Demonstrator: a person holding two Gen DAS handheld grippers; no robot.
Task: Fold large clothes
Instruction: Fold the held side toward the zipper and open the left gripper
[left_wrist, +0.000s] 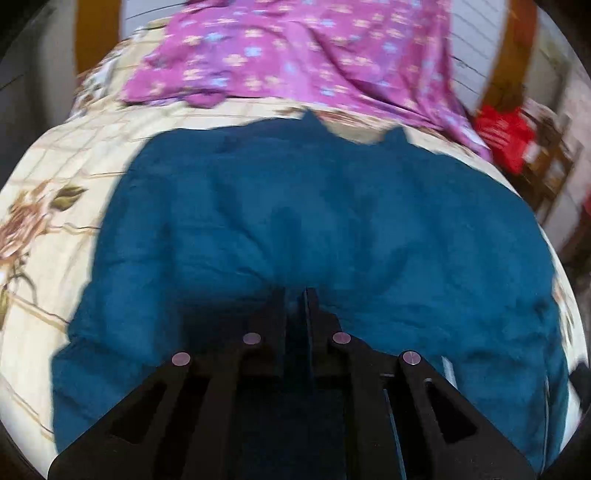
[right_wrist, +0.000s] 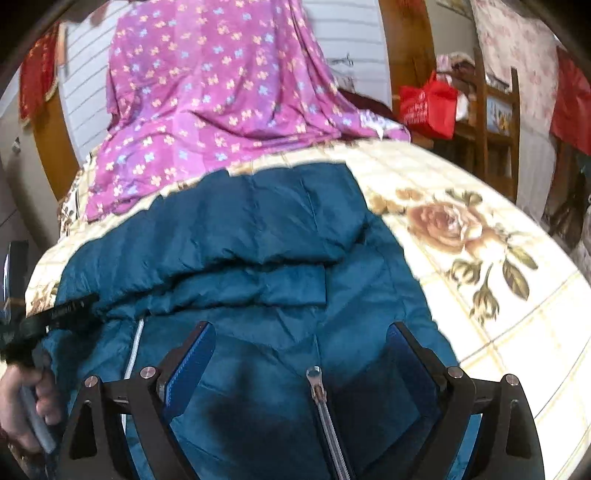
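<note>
Two tools over floral bedspread (right_wrist: 480, 206), left tool (left_wrist: 295, 295) together, right tool (right_wrist: 301, 332) apart, teal jacket (right_wrist: 258, 240).

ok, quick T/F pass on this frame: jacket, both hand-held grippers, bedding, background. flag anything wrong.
1. The left hand-held gripper is shut over the teal jacket. True.
2. The right hand-held gripper is clamped on the zipper pull. False: its jaws stand wide open, with the pull lying between them, untouched.
3. The jacket lies on a cream rose-print bedspread. True.
4. The purple floral cloth covers the jacket. False: it lies beyond the jacket, further up the bed.
5. A red bag sits in the background. True.
6. The jacket is green. False: it is teal blue.
</note>
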